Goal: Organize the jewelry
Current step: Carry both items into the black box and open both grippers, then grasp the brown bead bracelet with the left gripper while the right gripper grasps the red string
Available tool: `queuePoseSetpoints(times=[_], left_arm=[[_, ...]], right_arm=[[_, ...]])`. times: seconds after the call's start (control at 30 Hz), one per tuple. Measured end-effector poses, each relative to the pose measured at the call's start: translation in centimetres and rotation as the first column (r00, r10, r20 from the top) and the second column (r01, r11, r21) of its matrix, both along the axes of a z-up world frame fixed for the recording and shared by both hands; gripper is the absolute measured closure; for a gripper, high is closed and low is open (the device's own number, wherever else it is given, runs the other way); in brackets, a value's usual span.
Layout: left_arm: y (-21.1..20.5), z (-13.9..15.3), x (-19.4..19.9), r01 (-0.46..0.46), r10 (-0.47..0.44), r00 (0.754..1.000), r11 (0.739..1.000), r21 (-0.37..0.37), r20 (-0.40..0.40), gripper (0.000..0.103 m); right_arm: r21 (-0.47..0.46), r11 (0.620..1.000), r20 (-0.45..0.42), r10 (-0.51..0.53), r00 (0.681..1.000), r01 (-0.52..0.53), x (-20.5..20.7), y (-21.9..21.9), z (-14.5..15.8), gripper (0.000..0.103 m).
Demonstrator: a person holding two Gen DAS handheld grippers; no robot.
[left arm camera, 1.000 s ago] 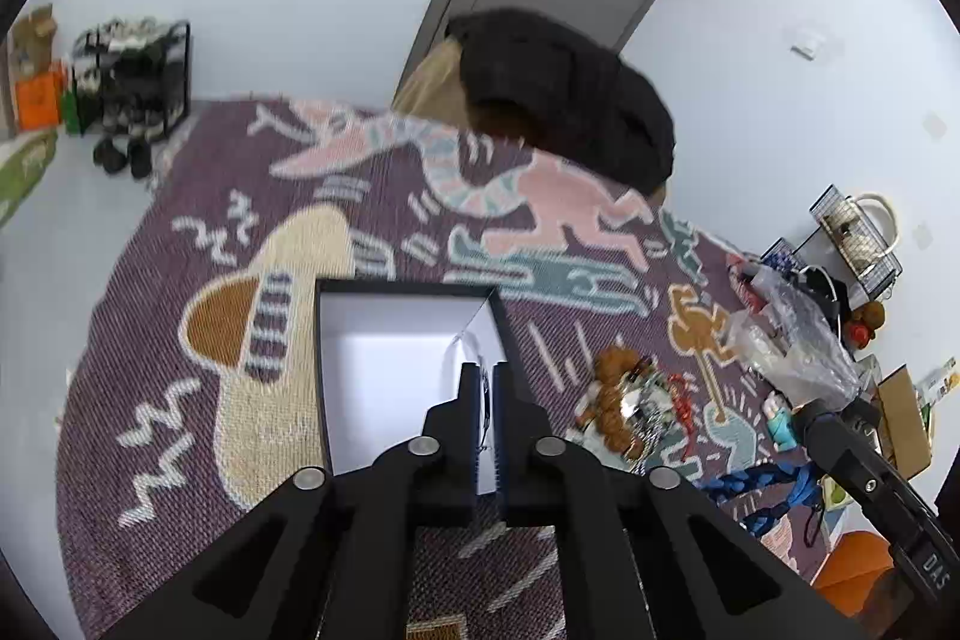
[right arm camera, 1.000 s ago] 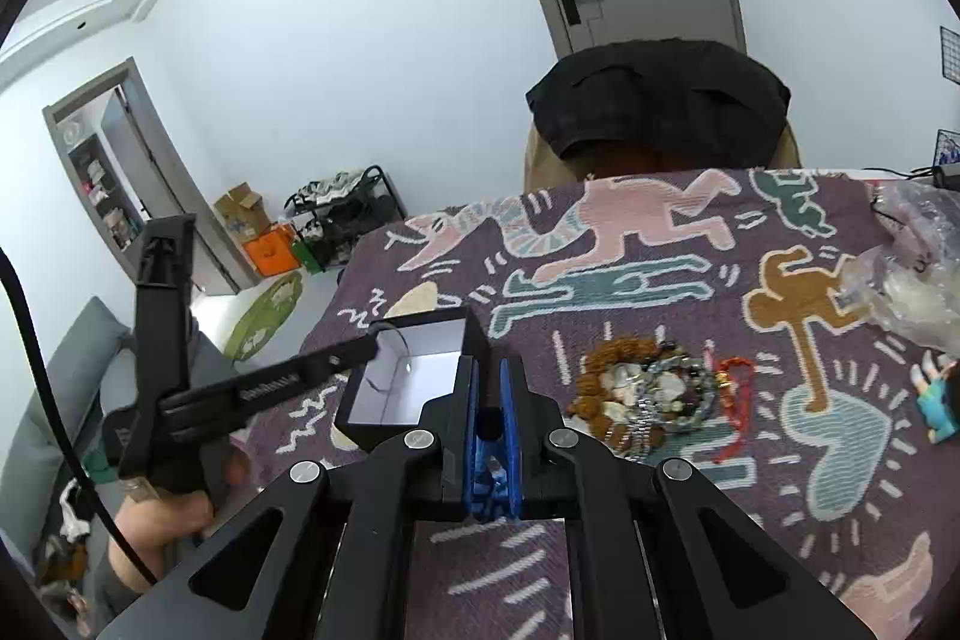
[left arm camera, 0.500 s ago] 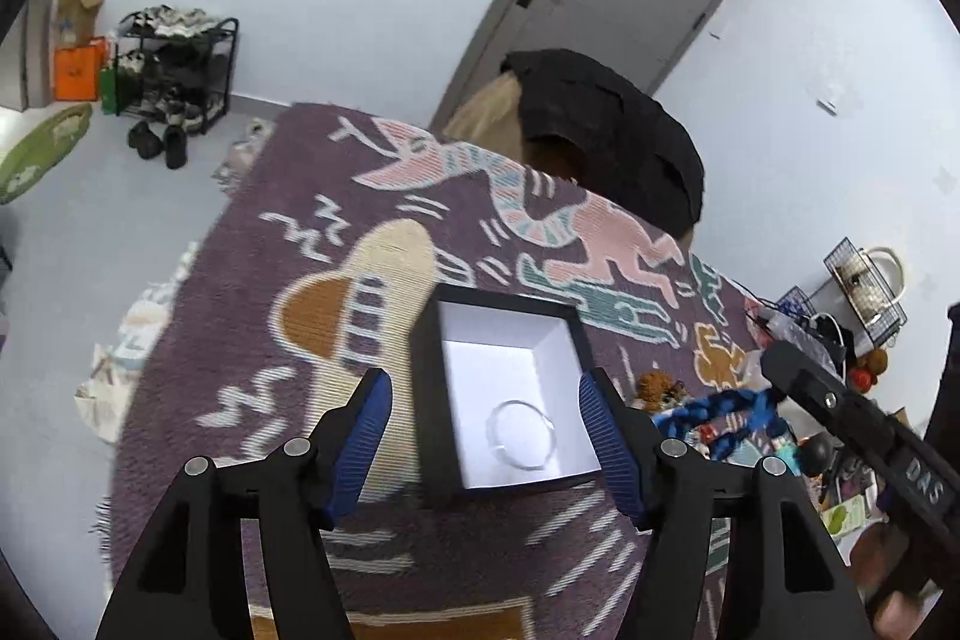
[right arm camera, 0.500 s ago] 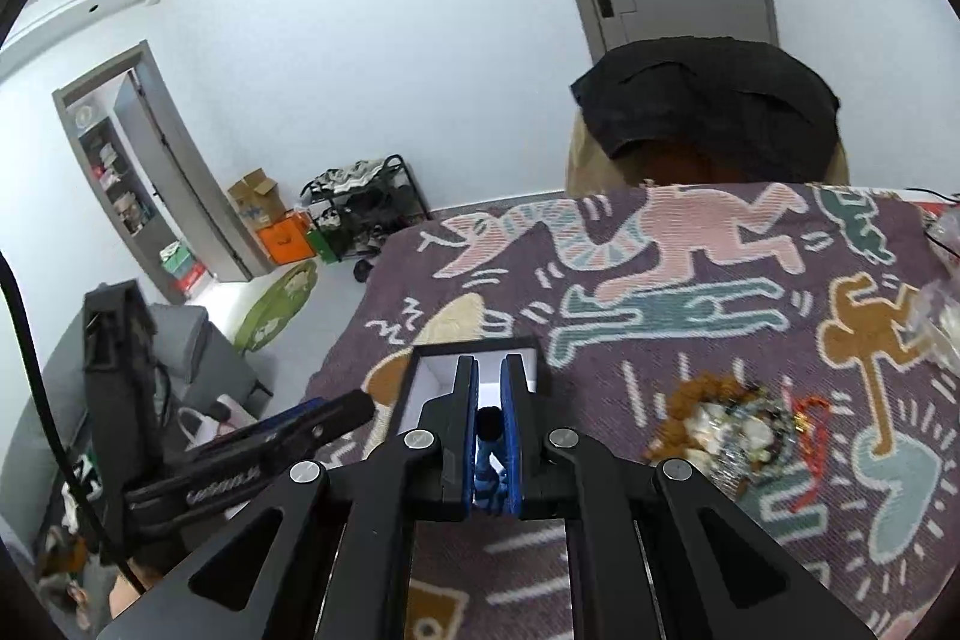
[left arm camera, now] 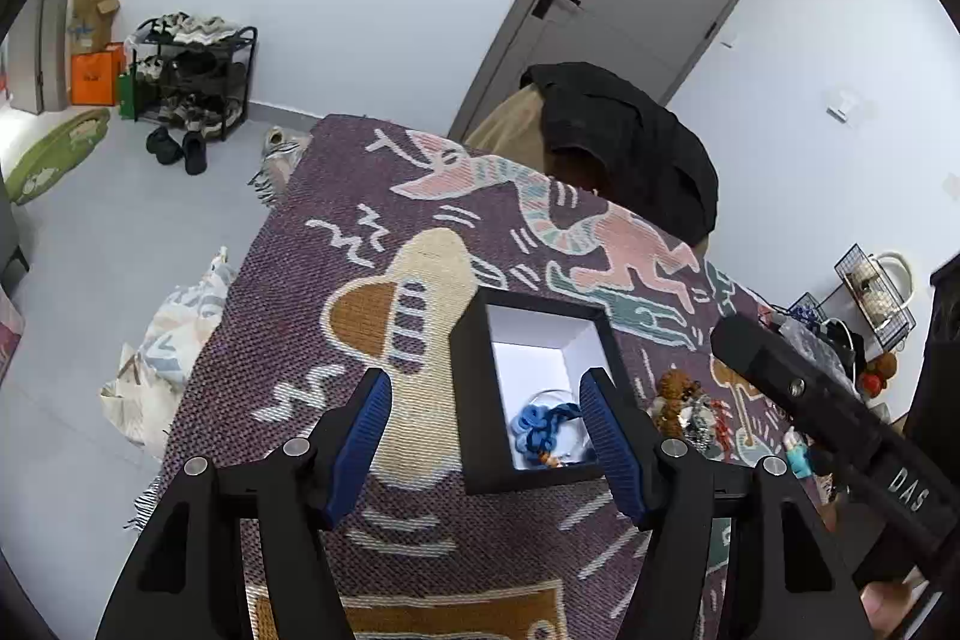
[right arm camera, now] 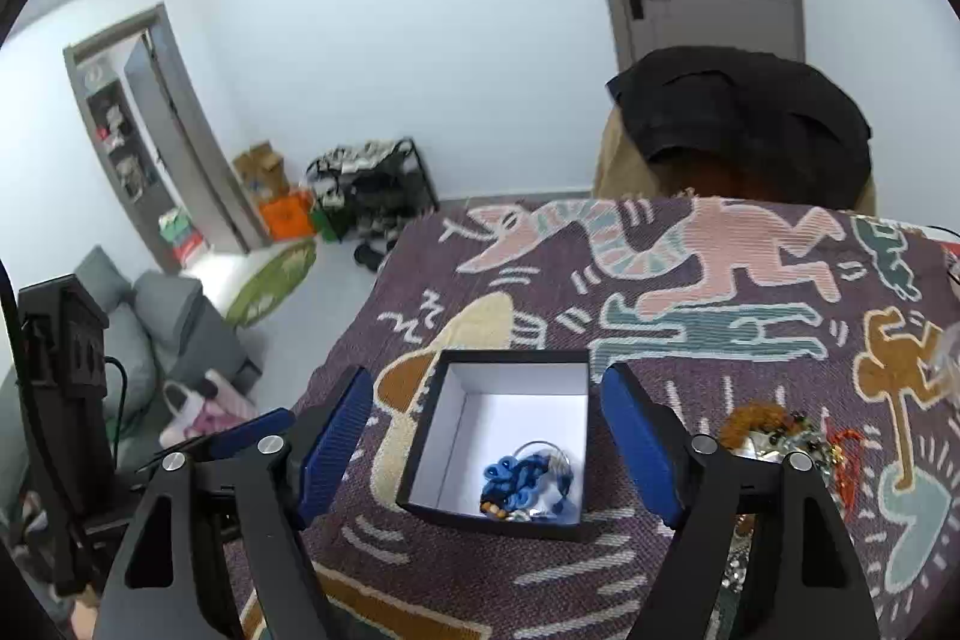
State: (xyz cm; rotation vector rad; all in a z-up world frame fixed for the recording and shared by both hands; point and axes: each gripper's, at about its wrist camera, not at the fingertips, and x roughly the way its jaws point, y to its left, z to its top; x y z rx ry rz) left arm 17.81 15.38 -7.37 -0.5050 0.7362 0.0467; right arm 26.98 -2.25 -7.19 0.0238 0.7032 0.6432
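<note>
A black box with a white inside [left arm camera: 471,388] [right arm camera: 432,424] stands open on the patterned purple cloth. In it lie a blue bead bracelet [left arm camera: 537,427] [right arm camera: 510,478] and a thin silver ring. My left gripper [left arm camera: 483,445] is open and empty, above the box's left side. My right gripper [right arm camera: 486,451] is open and empty, straddling the box from above. A heap of loose jewelry [left arm camera: 690,406] [right arm camera: 780,433] lies on the cloth right of the box.
The cloth [left arm camera: 336,250] covers a table whose left edge drops to the floor. A chair draped with a black jacket [left arm camera: 624,148] stands at the far side. Clutter and a wire basket [left arm camera: 876,292] sit at the far right.
My right gripper was shut on the blue bracelet; it has opened and the bracelet now lies in the box. My left gripper opened earlier, leaving the silver ring there, and has pulled back.
</note>
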Motion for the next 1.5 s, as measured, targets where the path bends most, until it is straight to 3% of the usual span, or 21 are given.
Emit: queuePoseSetpoints(times=[0.23,0.6,1.2,1.3,1.43,1.5], left_arm=[[-2.6,1.6,-0.2,0.023,-0.024,0.999,0.999,0.028,0.043,0.019],[-8.5,2.8,0.4,0.109,-0.113,0.992,0.992,0.070,0.052,0.016],[-16.4,2.9,2.1,0.259,-0.265,0.964,0.956,0.138,0.025,0.016],[-17.3,2.4,3.0,0.277,-0.282,0.959,0.951,0.135,0.014,0.019],[-18.3,1.2,5.2,0.303,-0.299,0.953,0.945,0.128,-0.045,0.035],[-18.6,0.5,6.1,0.305,-0.298,0.952,0.945,0.119,-0.069,0.038]], right_arm=[[0.051,0.993,-0.086,-0.099,0.991,0.103,-0.3,-5.5,-0.6,0.025],[0.131,0.963,-0.141,-0.215,0.966,0.233,-1.2,-14.2,-0.7,0.025],[0.153,0.948,-0.159,-0.254,0.954,0.278,-2.2,-21.9,-2.4,0.026],[0.169,0.938,-0.189,-0.271,0.944,0.303,-1.8,-23.3,-3.2,0.034],[0.188,0.922,-0.234,-0.294,0.927,0.340,-1.0,-25.0,-4.6,0.042],[0.193,0.915,-0.259,-0.302,0.918,0.355,-0.4,-25.6,-5.3,0.045]])
